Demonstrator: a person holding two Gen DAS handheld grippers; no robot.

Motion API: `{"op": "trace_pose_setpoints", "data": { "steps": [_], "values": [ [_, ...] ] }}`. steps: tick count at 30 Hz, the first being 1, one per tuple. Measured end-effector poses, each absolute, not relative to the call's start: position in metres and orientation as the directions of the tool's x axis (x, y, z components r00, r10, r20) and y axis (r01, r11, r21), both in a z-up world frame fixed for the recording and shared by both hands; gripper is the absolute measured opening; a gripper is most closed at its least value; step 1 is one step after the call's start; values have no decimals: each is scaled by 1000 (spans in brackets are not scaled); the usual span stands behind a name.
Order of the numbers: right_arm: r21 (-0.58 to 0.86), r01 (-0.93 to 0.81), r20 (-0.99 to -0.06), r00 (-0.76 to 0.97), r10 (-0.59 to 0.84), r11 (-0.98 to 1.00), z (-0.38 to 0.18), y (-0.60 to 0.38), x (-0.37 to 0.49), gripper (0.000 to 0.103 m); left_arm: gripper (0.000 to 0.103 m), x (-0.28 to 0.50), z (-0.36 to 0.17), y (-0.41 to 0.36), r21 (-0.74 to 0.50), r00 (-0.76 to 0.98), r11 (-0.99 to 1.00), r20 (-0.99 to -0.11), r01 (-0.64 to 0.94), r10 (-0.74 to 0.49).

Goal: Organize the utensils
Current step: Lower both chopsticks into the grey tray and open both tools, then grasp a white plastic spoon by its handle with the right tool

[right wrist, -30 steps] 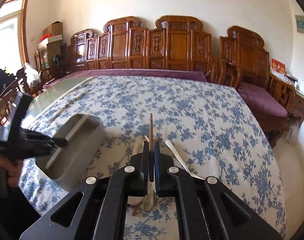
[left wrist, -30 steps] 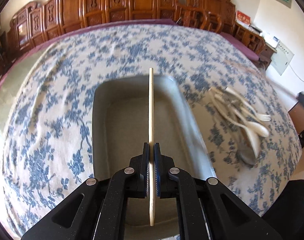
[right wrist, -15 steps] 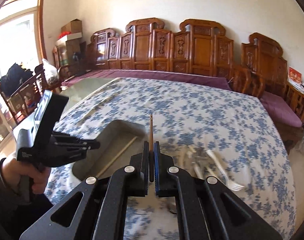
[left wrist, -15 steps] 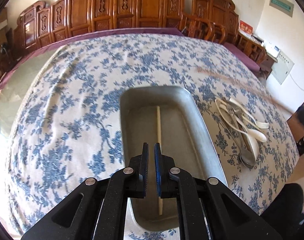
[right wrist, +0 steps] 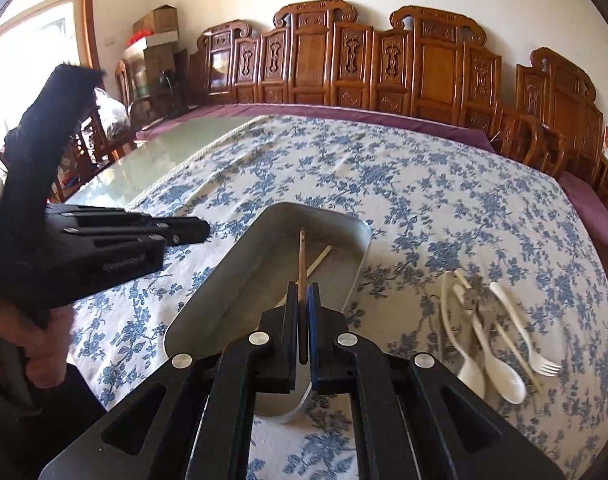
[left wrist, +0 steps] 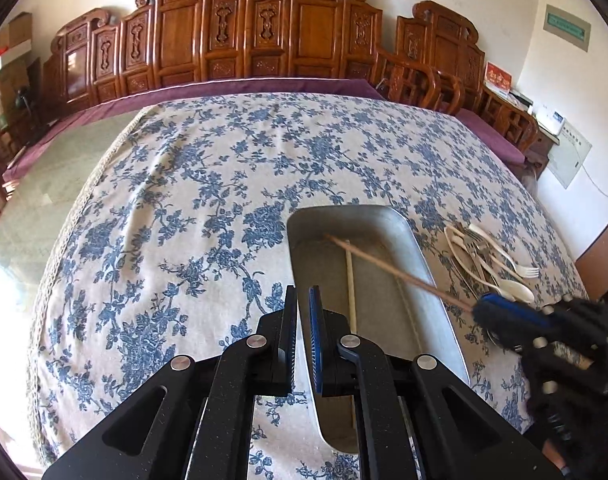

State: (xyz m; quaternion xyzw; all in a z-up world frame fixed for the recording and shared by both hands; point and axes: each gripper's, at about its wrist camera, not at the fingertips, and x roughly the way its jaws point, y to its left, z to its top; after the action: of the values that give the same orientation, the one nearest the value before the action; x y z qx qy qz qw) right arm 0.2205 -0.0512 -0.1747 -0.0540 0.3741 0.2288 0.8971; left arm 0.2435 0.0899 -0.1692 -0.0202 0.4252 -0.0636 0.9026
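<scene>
A grey metal tray [left wrist: 419,256] [right wrist: 224,264] sits on the blue-flowered tablecloth. A pale chopstick [left wrist: 349,280] [right wrist: 317,259] lies inside it. My right gripper [right wrist: 302,292] is shut on a brown chopstick [right wrist: 302,256] and holds it over the tray; it also shows in the left wrist view [left wrist: 395,272], with its tip near the tray's far end. My left gripper [left wrist: 300,304] is slightly open and empty, at the tray's left rim. It also shows in the right wrist view [right wrist: 200,230]. White plastic spoons [right wrist: 499,372] and a fork [right wrist: 543,364] lie right of the tray.
Metal cutlery [left wrist: 479,256] lies mixed with the white utensils on the cloth. Carved wooden chairs [left wrist: 264,40] line the table's far side. A bare glass tabletop strip [left wrist: 44,200] lies left of the cloth.
My left gripper let go of the pale chopstick, which now lies in the tray, and drew back to the left. My right gripper carried the brown chopstick from the utensil pile over the tray.
</scene>
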Motion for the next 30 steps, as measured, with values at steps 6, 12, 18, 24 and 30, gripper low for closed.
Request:
{"op": "trace_pose_setpoints", "data": {
  "steps": [6, 12, 18, 24, 30],
  "values": [
    [73, -445, -716, 600, 357, 893, -187, -42, 224, 6, 5, 244, -169, 95, -99, 633, 991, -763, 85, -131],
    [122, -448, -729, 566, 386, 886, -190, -43, 227, 7, 5, 244, -168, 97, -101, 633, 991, -763, 86, -132],
    [139, -461, -725, 555, 407, 876, -184, -49, 223, 12, 5, 242, -166, 93, -97, 635, 991, -761, 92, -134],
    [108, -431, -688, 618, 380, 896, -161, -91, 215, 12, 5, 238, -163, 77, -105, 639, 987, -753, 121, -158],
    [28, -339, -684, 679, 265, 940, -150, -157, 217, 12, 18, 233, -158, 54, -120, 644, 980, -740, 159, -195]
  ]
}}
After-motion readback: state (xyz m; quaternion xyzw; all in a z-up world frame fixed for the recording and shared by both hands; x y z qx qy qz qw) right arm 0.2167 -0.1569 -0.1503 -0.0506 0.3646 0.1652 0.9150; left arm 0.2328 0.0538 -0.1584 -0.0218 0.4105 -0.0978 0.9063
